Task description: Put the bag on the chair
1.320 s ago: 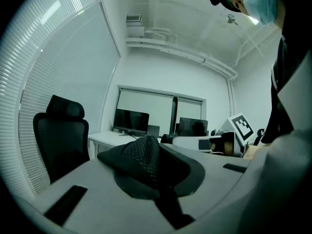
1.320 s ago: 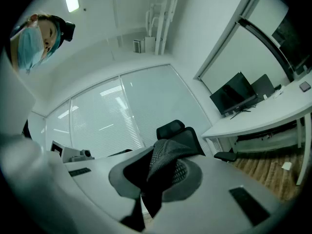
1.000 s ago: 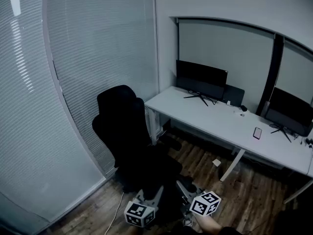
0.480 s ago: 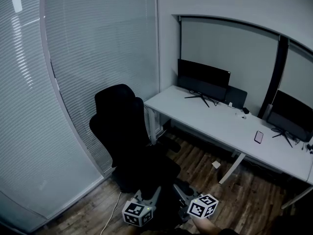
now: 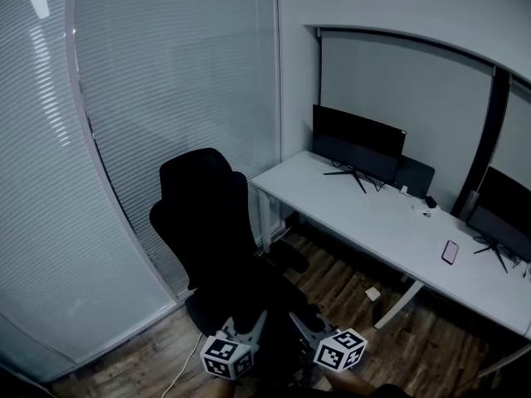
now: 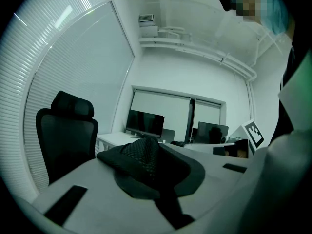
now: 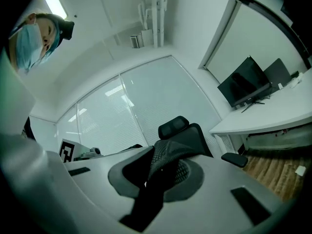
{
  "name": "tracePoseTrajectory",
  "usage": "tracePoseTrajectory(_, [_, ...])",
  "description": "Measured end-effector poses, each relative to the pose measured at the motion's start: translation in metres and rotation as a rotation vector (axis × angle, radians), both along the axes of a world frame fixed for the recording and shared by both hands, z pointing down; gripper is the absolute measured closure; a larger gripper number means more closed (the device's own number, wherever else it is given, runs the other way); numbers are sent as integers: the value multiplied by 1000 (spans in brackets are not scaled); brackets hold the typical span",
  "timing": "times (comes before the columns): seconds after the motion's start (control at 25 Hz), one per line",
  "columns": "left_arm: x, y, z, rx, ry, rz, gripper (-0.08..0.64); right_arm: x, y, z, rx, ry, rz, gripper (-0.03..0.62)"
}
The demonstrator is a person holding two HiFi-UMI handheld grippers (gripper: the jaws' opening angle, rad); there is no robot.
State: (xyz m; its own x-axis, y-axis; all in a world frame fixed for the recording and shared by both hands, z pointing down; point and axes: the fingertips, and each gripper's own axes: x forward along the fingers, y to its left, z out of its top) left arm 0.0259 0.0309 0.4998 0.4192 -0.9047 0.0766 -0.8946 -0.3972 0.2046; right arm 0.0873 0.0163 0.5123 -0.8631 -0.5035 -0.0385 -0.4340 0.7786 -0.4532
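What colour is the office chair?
The high-backed office chair is black, clearest in the head view.

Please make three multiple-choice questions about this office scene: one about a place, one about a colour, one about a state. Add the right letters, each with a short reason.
1. Where does the phone lie? A on the desk; B on the floor; C on a shelf.
2. What colour is the chair? A white; B black; C red.
3. The fingers of the left gripper are: A wide open; B closed on black mesh fabric; C closed on a cup.

1 A: the phone rests on the white desktop.
2 B: seat and back are black.
3 B: the mesh is pinched between the fingers.
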Motion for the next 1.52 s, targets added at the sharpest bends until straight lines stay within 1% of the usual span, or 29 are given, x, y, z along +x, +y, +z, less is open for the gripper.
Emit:
tracePoseTrajectory(0.36, [11, -73, -24, 68, 1, -115, 531, 15, -75, -26, 75, 0, -104, 529])
tracePoseTrajectory(0.48, [9, -91, -30, 73, -7, -123, 531, 13, -94, -34, 83, -11, -102, 529])
tracePoseTrajectory(0.64, [4, -111, -41, 89, -19, -113, 531, 9, -116, -46, 87, -32, -82, 529])
tracePoseTrajectory(0.88, [-18, -143, -56, 123, -32, -60, 531, -10, -142, -60, 116, -49, -29, 529])
tracePoseTrajectory(1.0, [-35, -159, -57, 119, -25, -28, 531, -26, -154, -61, 111, -47, 2, 529])
tracePoseTrajectory(1.28, [-85, -202, -64, 103, -15, 71, 531, -75, -184, -65, 94, -57, 89, 529])
tracePoseTrajectory(1.52, [-131, -231, -64, 118, -25, 153, 531, -120, -207, -61, 96, -66, 179, 529])
